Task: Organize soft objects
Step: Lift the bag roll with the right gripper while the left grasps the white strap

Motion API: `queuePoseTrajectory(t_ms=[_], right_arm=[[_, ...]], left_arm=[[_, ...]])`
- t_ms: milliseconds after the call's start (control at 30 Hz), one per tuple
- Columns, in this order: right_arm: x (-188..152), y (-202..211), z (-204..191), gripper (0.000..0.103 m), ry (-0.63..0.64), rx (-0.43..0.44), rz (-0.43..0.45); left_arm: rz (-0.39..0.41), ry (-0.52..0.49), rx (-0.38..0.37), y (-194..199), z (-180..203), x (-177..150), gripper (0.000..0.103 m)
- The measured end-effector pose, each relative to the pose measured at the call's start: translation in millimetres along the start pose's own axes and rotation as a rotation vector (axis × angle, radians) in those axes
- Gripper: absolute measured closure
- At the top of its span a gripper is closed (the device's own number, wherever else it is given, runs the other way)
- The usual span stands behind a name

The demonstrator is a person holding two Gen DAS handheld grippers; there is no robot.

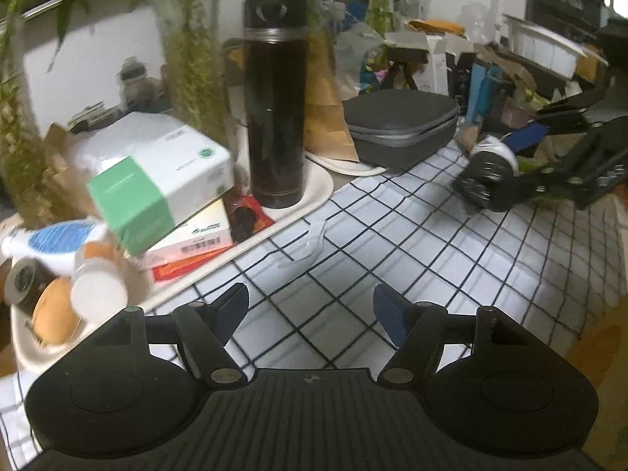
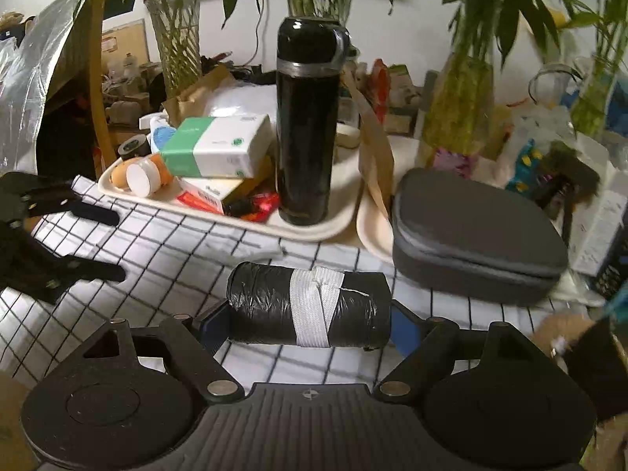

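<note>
Black bag roll (image 2: 308,304), wrapped once with a white band, held lengthwise in the right gripper (image 2: 310,320) — one blue pad at each end, pressing on it — and raised clear of the checked cloth (image 2: 165,247) covering the worktop. Beyond the roll, upright on a cream tray (image 2: 314,231), a tall black flask (image 2: 306,117). Left of the flask on that same tray: a green-and-white tissue pack (image 2: 218,147) lying over flatter boxes, and a small orange bottle with a white cap (image 2: 143,176) on its side. Right of the flask, a grey zipped case (image 2: 475,231) resting partly on a second cream tray. Behind the flask, glass vases with green stalks (image 2: 176,43). Left of the flask and nearer the camera in the right wrist view, the left gripper (image 1: 310,310) — jaws standing wide with nothing between them, over bare checked cloth. In the left wrist view, roll and right gripper seen well to the right of the flask, blurred. On the cloth just in front of the flask's tray, a small clear plastic piece (image 1: 310,245), too blurred to identify.
</note>
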State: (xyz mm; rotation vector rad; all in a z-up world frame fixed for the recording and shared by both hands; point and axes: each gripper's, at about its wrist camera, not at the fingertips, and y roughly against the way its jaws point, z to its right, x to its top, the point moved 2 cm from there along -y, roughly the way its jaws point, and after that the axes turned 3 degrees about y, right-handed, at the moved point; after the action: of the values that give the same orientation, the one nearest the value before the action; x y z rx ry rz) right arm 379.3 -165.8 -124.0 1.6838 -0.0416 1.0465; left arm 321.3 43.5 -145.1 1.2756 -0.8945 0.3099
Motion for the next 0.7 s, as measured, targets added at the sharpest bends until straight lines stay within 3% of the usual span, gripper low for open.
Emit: queuePoseTrajectory(t_ms=[233, 500, 600, 633, 700], right_arm=[[-14, 14, 1, 0.019, -0.002, 0.005, -0.017], [-11, 17, 5, 0.019, -0.012, -0.004, -0.001], [-10, 15, 5, 0.019, -0.009, -0.011, -0.005], [-10, 14, 5, 0.019, -0.009, -0.011, -0.007], [-11, 14, 5, 0.019, -0.009, -0.013, -0.010]], left_arm=[[0.005, -0.083, -0.014, -38, 5, 6, 0.034], [-0.020, -0.151, -0.024, -79, 1, 15, 0.047], [-0.068, -0.160, -0.035, -93, -2, 17, 0.063], [-0.098, -0.167, -0.036, -97, -2, 16, 0.074], [-0.145, -0.185, -0.022, -102, -1, 13, 0.087]])
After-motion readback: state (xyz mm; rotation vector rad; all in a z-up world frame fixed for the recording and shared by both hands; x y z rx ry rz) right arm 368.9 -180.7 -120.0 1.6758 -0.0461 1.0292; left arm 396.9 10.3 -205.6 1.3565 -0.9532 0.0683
